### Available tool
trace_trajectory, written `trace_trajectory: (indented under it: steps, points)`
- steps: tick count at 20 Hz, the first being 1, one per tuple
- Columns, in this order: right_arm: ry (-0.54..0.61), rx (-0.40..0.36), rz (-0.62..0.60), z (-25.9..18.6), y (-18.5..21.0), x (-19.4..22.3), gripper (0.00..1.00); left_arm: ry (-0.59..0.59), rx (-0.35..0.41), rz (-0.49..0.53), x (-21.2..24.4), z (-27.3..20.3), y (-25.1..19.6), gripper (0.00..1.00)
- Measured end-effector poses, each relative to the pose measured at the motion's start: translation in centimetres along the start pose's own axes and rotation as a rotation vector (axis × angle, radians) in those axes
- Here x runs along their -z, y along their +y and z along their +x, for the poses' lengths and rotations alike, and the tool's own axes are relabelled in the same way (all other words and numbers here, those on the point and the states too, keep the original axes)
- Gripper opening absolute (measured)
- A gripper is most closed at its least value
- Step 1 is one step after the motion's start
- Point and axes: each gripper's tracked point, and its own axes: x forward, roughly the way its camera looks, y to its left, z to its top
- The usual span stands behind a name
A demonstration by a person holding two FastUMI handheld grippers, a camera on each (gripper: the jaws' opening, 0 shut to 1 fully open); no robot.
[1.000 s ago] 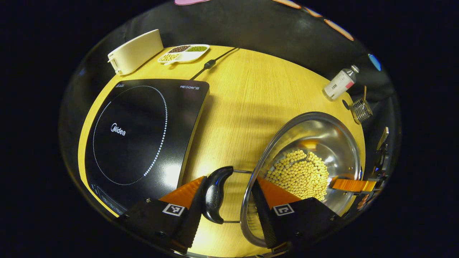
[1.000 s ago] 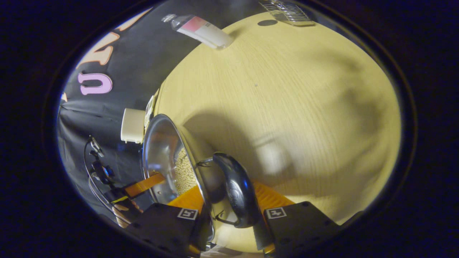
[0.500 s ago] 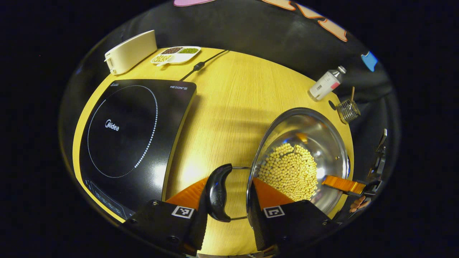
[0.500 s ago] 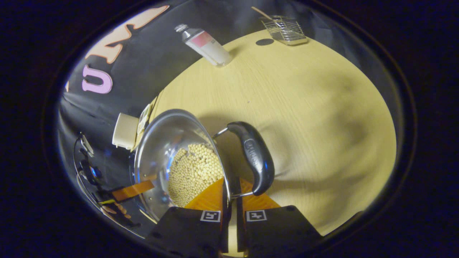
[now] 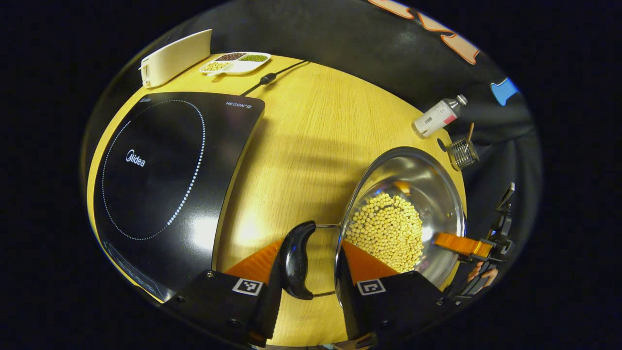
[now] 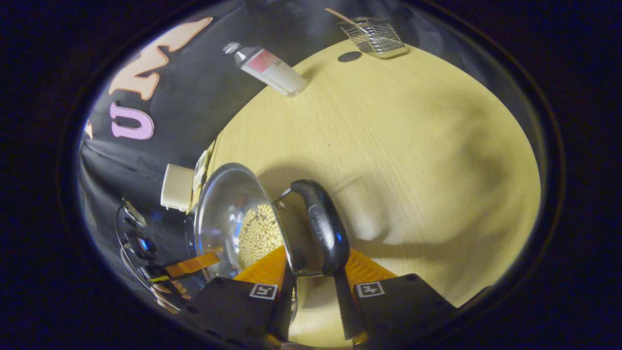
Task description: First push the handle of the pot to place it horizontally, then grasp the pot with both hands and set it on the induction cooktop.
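We have the pot [image 5: 403, 214], a steel one with a heap of pale beans [image 5: 386, 231] in it, off to the right of the induction cooktop [image 5: 160, 180] with a strip of bare table [image 5: 311, 146] between them. We cannot tell whether it is lifted or resting on the wood. Both side handles lie flat, sticking out level from the rim, so the pushing step looks done.

Our left gripper [image 5: 311, 282] straddles the pot's near side: one finger is outside the left handle [image 5: 294, 260] and the other reaches inside the rim, but we cannot tell whether they are pressing. In the right gripper view, our right gripper [image 6: 316, 284] has its fingers set either side of the rim and the right handle [image 6: 320, 233], one over the beans and one outside the grip; again we cannot tell if it is clamped tight. The same gripper also shows at the pot's far edge in the left gripper view.

So, by our reckoning, the two-handed hold is in place or nearly so. What is left is the carry across and setting the pot down inside the cooktop's dotted ring [image 5: 194, 160].

Farther out stand a bottle [image 5: 437, 116], a wire basket [image 5: 461, 151], a divided dish [image 5: 235, 62] and a cream box [image 5: 175, 57]
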Motion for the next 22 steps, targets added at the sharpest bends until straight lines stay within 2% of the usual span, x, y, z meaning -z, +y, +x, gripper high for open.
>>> trace_trajectory:
  steps: [1,2,4,7,9,12,13,15,16,17,18,19,22]
  points:
    - [0.008,-0.027,0.005,0.2,0.3,-0.3,0.36,-0.001,0.000,-0.001,0.0,0.0,0.0,0.58]
    - [0.014,-0.049,0.002,0.4,0.6,-0.6,0.40,0.001,0.001,0.000,0.0,-0.1,0.0,0.56]
    - [0.011,-0.079,-0.020,0.8,0.7,-1.9,0.40,0.005,0.004,0.007,0.0,-0.1,0.0,0.56]
    - [0.065,-0.150,-0.021,1.5,1.5,-2.8,0.55,0.018,0.010,0.026,-0.1,0.0,0.0,0.56]
    - [0.112,-0.193,-0.020,1.9,1.9,-2.7,0.55,0.019,0.011,0.039,-0.2,0.0,0.0,0.56]
    - [0.132,-0.187,-0.097,1.8,2.0,-1.9,0.46,0.015,0.009,0.051,-0.4,0.1,0.1,0.58]
    - [0.130,-0.180,-0.128,1.8,1.8,-1.7,0.46,0.016,0.005,0.059,-0.5,0.2,0.2,0.56]
    - [0.137,-0.174,-0.144,1.5,1.7,-1.1,0.42,0.017,0.004,0.073,-0.6,0.1,0.2,0.58]
    - [0.137,-0.170,-0.147,1.2,1.6,-1.0,0.42,0.015,0.004,0.075,-0.5,0.1,0.1,0.55]
    - [0.136,-0.164,-0.152,1.0,1.5,-0.8,0.42,0.018,0.007,0.077,-0.4,0.0,0.1,0.58]
    - [0.130,-0.158,-0.158,0.5,1.6,-0.6,0.42,0.020,0.011,0.082,-0.3,-0.1,0.0,0.55]
    - [0.120,-0.153,-0.163,0.1,1.8,-0.6,0.48,0.016,0.019,0.088,-0.2,-0.3,0.0,0.55]
    - [0.094,-0.137,-0.162,-2.0,2.5,0.3,0.48,0.010,0.050,0.110,-0.2,-1.8,-0.2,0.55]
